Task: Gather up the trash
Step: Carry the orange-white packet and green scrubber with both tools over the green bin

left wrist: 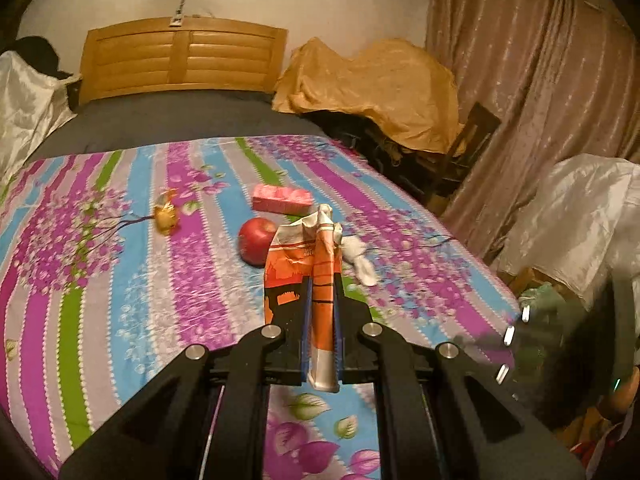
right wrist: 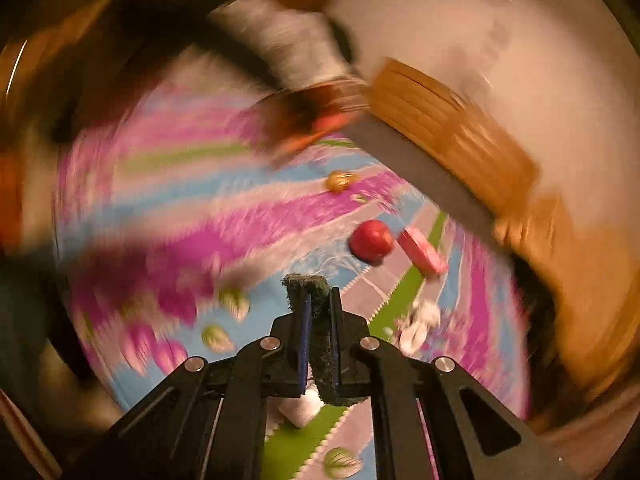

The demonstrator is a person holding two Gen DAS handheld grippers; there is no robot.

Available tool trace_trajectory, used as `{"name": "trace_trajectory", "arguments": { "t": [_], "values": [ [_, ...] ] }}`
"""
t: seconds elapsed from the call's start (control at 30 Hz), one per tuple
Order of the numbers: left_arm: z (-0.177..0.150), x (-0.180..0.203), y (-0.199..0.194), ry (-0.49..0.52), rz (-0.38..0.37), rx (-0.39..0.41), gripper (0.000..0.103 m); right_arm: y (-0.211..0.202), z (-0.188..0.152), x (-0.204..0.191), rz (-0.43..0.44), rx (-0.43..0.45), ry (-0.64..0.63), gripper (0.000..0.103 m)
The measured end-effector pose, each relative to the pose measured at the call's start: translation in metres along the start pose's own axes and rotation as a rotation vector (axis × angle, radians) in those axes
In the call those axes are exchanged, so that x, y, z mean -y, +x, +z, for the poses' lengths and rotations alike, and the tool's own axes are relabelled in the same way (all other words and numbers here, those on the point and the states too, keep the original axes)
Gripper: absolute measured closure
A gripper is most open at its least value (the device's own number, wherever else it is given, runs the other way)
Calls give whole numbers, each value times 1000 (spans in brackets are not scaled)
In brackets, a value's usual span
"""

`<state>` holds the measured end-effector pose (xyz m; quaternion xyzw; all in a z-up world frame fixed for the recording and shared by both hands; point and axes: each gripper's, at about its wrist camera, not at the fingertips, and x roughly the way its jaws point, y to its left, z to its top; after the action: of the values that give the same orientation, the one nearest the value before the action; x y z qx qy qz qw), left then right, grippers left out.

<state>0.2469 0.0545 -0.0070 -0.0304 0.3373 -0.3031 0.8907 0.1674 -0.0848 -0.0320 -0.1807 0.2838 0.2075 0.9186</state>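
Observation:
My left gripper (left wrist: 323,280) is shut on a crumpled orange and white paper carton (left wrist: 294,252), which it holds above the bed. On the floral sheet beyond it lie a gold wrapper (left wrist: 166,216), a pink packet (left wrist: 282,199), a red apple (left wrist: 256,240) and a white crumpled tissue (left wrist: 360,260). My right gripper (right wrist: 320,294) is shut on a dark green scouring pad (right wrist: 308,282). The right wrist view is heavily blurred. It still shows the apple (right wrist: 370,240), the pink packet (right wrist: 422,254), the gold wrapper (right wrist: 340,181) and the white tissue (right wrist: 420,320).
The bed (left wrist: 100,280) has a wooden headboard (left wrist: 180,60) at its far end. A chair and a heap under tan cloth (left wrist: 372,92) stand to its right, with curtains (left wrist: 540,100) behind. A white-covered pile (left wrist: 580,216) sits at the near right. A blurred dark shape (left wrist: 560,340) crosses the right edge.

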Motion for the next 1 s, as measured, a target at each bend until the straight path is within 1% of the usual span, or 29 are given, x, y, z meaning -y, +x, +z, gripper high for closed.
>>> {"name": "trace_trajectory", "arguments": {
  "t": [0.07,0.13,0.2,0.3,0.37,0.47,0.6,0.77,0.97,1.0],
  "values": [
    [3,12,1,19,-20,3,95,-19,1,38,43,36,176,94],
    [6,26,3,32,-51,4,95,-37,-4,71,56,67,307,94],
    [8,43,7,55,-79,1,95,-55,-11,86,45,86,362,94],
    [10,64,15,75,-113,-14,95,-82,-24,95,6,104,395,94],
    [12,81,24,87,-136,-32,95,-97,-34,97,-28,94,397,94],
    [13,110,39,115,-162,-58,95,-115,-55,105,-54,88,442,94],
    [16,154,63,168,-191,-87,95,-149,-78,121,-139,96,473,94],
    [28,223,98,253,-241,-104,95,-207,-102,160,-298,118,498,94],
    [40,306,131,364,-301,-104,95,-277,-138,207,-495,94,518,93],
    [41,325,138,390,-314,-103,95,-288,-145,215,-525,88,526,93]
  ]
}}
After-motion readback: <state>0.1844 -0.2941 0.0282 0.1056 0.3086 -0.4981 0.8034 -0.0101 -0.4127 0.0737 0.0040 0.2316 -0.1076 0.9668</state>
